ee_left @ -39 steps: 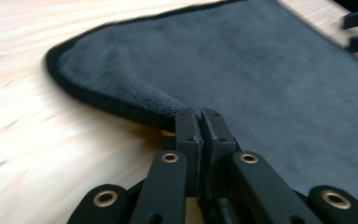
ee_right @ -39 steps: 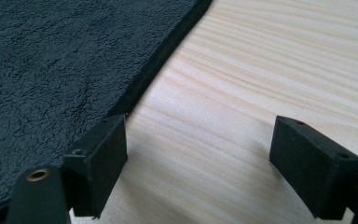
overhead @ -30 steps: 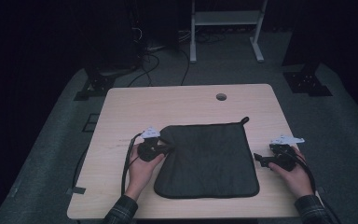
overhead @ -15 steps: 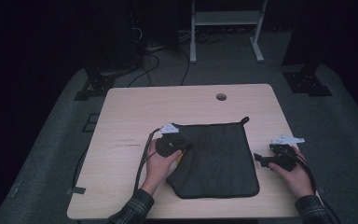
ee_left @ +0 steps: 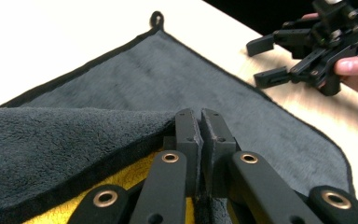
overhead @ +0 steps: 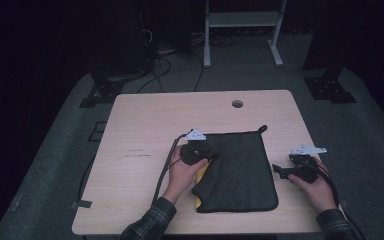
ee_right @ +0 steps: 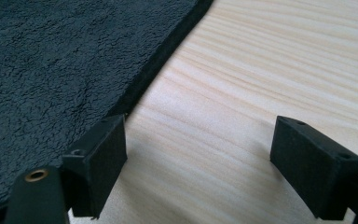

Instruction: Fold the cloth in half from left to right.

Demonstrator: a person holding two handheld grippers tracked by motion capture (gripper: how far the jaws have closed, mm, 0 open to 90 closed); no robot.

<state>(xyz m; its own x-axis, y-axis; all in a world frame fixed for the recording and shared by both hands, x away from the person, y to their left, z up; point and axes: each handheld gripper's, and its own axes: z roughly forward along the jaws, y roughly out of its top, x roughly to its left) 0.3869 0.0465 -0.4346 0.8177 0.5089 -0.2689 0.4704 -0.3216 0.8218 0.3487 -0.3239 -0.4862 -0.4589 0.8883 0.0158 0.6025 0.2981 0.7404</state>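
Observation:
A dark grey cloth [overhead: 245, 170] with a hanging loop [overhead: 263, 128] lies on the right half of the wooden table [overhead: 145, 125]. My left gripper [overhead: 212, 155] is shut on the cloth's left edge and holds it lifted and folded over toward the right, so the yellow underside [overhead: 200, 176] shows. In the left gripper view the jaws [ee_left: 200, 116] pinch the black-trimmed edge of the cloth [ee_left: 214, 79], with yellow fabric [ee_left: 121, 182] below. My right gripper [overhead: 278, 172] rests open just off the cloth's right edge, its jaws [ee_right: 198, 154] over bare wood beside the cloth [ee_right: 51, 60].
A round cable hole [overhead: 237, 103] sits near the table's far edge. A black cable [overhead: 164, 172] trails from the left gripper toward the near edge. Dark floor, a white stand [overhead: 240, 30] and cables lie beyond the table.
My left gripper has carried the cloth's left edge rightward over the cloth, which is now narrower with yellow showing. The right gripper has stayed put.

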